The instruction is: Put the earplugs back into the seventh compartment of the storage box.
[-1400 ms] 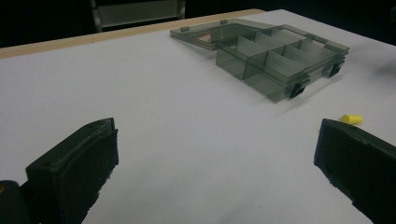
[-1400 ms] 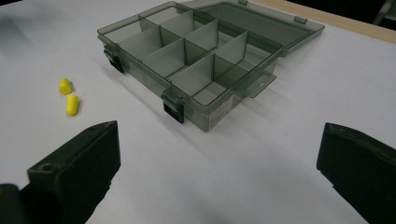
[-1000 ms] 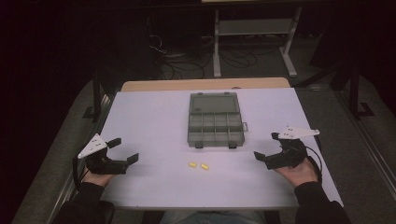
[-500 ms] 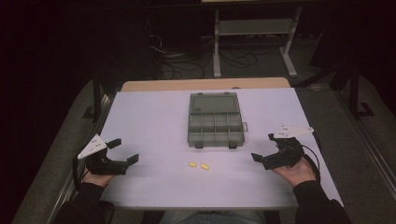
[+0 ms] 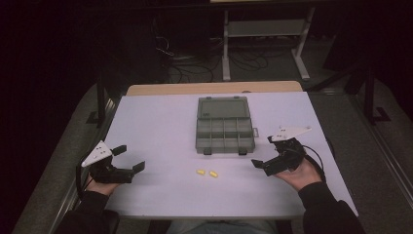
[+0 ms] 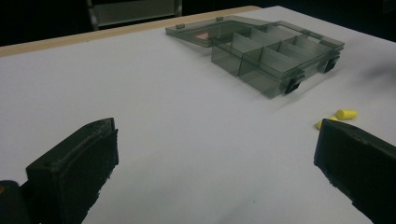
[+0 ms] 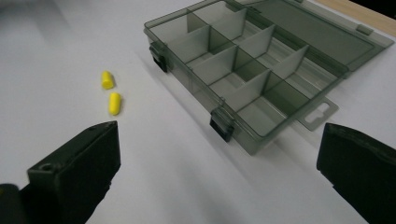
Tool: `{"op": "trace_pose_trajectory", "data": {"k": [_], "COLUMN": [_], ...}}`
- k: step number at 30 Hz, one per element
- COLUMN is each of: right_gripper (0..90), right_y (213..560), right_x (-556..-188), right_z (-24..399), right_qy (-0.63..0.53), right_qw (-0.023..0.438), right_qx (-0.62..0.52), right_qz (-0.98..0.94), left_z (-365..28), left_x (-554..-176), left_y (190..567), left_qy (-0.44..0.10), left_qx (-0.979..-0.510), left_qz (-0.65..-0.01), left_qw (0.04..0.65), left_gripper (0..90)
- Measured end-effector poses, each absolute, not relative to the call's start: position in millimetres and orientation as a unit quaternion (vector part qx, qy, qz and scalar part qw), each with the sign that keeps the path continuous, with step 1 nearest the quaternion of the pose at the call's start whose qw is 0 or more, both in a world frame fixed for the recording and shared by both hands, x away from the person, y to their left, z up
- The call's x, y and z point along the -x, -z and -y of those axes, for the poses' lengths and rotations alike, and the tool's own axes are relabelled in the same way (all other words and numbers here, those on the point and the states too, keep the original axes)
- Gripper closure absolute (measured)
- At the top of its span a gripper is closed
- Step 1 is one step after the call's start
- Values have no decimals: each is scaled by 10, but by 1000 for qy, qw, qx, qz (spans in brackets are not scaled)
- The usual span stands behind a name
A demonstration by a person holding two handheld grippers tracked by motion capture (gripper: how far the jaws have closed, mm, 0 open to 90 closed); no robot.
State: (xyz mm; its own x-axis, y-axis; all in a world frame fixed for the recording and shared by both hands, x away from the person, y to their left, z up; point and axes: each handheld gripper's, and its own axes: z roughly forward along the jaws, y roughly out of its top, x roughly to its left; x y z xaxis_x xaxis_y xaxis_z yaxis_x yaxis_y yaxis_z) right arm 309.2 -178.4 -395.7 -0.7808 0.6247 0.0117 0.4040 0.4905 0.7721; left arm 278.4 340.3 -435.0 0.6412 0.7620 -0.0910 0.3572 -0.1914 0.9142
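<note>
Two yellow earplugs point(image 5: 207, 172) side by side on the white table point(image 5: 156, 122), just in front of the open grey box point(image 5: 225, 132) with its lid laid flat behind. Left gripper point(image 5: 127, 159) low at the near left, jaws wide apart, empty. Right gripper point(image 5: 263, 153) near the box's front right corner, jaws likewise spread, nothing between them. Both well clear of the earplugs.

Two yellow earplugs point(image 5: 206, 172), one open grey compartment box point(image 5: 225, 127), two hand-held grippers point(image 5: 125, 158).
</note>
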Motion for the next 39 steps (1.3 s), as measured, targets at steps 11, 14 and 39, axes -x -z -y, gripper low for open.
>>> {"op": "trace_pose_trajectory", "data": {"k": [11,14,39], "right_gripper": [0,0,0], "right_y": [3918,3930,4068], "right_x": [-3122,-3132,-3193], "right_z": [1540,1472,1074], "right_qy": [-393,-386,-342], "right_qw": [126,118,83], "right_qx": [-273,-269,-233], "right_qz": [-869,-874,-906], "left_z": [-3402,-3401,-3387], "left_x": [-2781,-2784,-2784], "left_y": [4349,4351,4358], "left_qy": [-197,-195,-191], "left_qx": [-747,-747,-752], "left_qz": [-372,-372,-367], "left_qw": [515,515,514], "left_gripper": [0,0,0]}}
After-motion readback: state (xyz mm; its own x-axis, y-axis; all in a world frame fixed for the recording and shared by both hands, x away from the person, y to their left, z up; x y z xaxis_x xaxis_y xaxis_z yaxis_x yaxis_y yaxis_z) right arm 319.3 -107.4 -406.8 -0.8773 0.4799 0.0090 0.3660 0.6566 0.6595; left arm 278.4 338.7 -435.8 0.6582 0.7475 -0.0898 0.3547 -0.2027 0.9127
